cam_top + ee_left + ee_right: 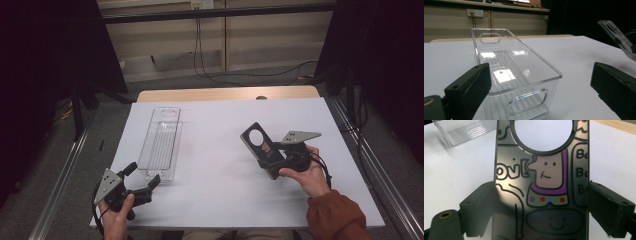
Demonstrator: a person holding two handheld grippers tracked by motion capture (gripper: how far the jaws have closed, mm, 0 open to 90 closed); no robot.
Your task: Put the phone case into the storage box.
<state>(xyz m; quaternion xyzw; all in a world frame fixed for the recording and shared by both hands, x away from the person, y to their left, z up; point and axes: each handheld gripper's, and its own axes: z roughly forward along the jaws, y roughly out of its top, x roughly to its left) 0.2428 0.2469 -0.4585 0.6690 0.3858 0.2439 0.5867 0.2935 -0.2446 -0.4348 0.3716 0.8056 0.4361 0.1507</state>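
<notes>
A clear plastic bin lies lengthwise on the white sheet, left of centre. My left gripper rests just before its near end, open, with nothing between its jaws. In the left gripper view the bin and its handle slot stand ahead between the two jaws of the left gripper. My right gripper is shut on a dark phone case, held tilted above the sheet at the right. In the right gripper view that case shows a round camera hole and cartoon figures, and the right gripper presses on both its long edges.
The white sheet covers a wooden table. Metal rails run along both sides, and cables lie on the floor behind. The held case shows at the right edge of the left gripper view.
</notes>
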